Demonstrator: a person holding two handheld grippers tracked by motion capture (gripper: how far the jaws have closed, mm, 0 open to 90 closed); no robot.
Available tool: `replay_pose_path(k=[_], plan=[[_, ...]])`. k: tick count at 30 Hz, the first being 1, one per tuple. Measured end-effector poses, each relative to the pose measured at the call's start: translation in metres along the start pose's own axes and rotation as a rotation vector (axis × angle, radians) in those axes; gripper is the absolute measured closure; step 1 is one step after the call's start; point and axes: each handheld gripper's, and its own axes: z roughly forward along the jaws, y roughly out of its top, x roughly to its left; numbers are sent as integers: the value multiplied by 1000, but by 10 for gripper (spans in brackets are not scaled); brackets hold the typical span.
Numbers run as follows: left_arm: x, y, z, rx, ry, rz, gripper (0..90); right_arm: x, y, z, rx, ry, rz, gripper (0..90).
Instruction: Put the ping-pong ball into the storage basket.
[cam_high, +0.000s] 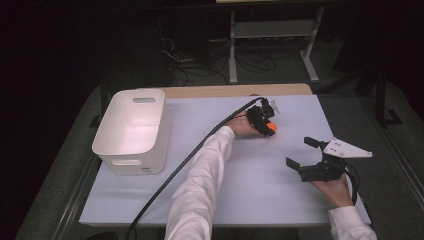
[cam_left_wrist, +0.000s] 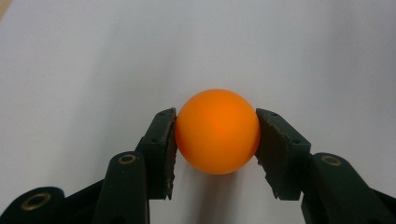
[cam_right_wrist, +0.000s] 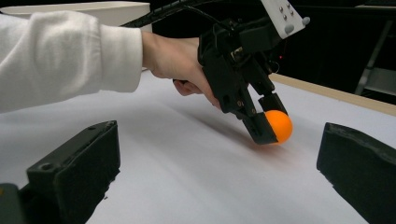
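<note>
Both pads of my left gripper (cam_left_wrist: 217, 140) are clamped on the orange ball (cam_left_wrist: 217, 131), far right on the table (cam_high: 240, 195). Lift straight up, gently, then over to the white bin (cam_high: 132, 131). Right gripper (cam_high: 302, 154) idles wide open, holding nothing.
</note>
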Motion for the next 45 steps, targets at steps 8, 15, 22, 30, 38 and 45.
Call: replay_pose_path(k=[8, 15, 22, 30, 38, 45], plan=[[-1, 2, -13, -12, -16, -12, 506, 0, 0, 0, 2, 2, -2, 0], [-6, 6, -23, -11, -20, 9, 506, 0, 0, 0, -1, 3, -9, 0], [-8, 9, -41, -24, -9, 10, 506, 0, 1, 1, -1, 0, -15, 0], [-10, 11, -55, -29, -3, 27, 506, 1, 1, 2, 2, 5, -19, 0], [-11, 12, -70, -28, -3, 33, 506, 2, 1, 3, 13, 7, -22, 0], [-13, 14, -86, -41, -7, 35, 506, 4, 1, 4, 19, 8, -30, 0]])
